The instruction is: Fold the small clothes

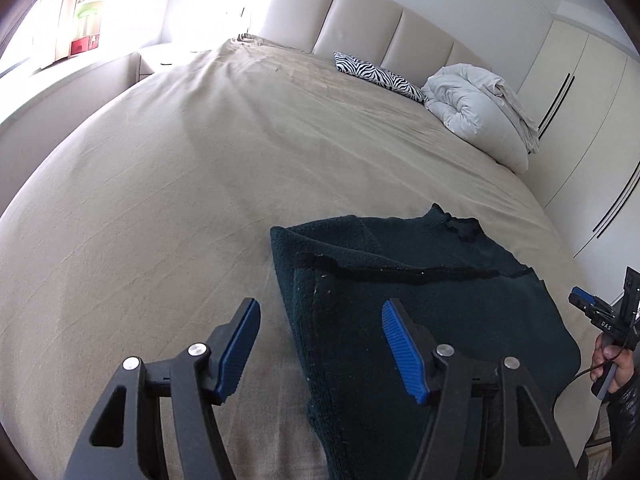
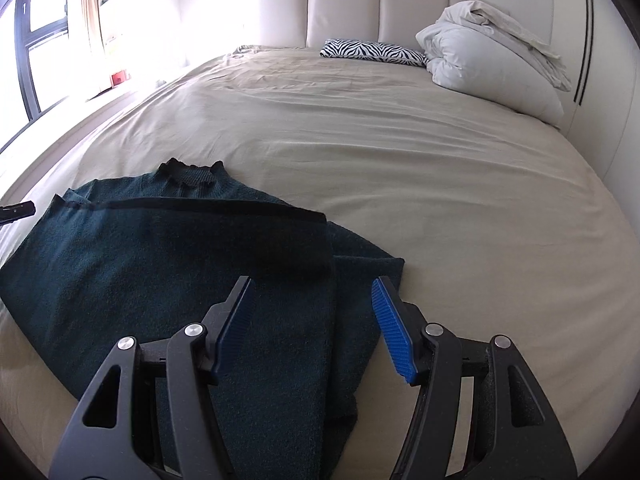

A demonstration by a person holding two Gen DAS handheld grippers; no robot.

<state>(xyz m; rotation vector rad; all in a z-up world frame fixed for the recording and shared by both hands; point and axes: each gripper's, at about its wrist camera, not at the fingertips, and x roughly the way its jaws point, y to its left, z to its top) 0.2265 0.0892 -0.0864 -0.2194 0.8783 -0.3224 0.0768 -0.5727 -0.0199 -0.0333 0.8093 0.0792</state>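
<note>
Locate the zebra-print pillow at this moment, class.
The zebra-print pillow lies at the far end of the bed, against the headboard, just left of the bundled white duvet; both wrist views show it.

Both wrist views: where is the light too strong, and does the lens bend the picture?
Left wrist view: the window corner is washed out white, and the bed bulges like a dome. Right wrist view: glare hides the wall beside the window; the dark sweater stays sharp, though its folds are dim.
</note>
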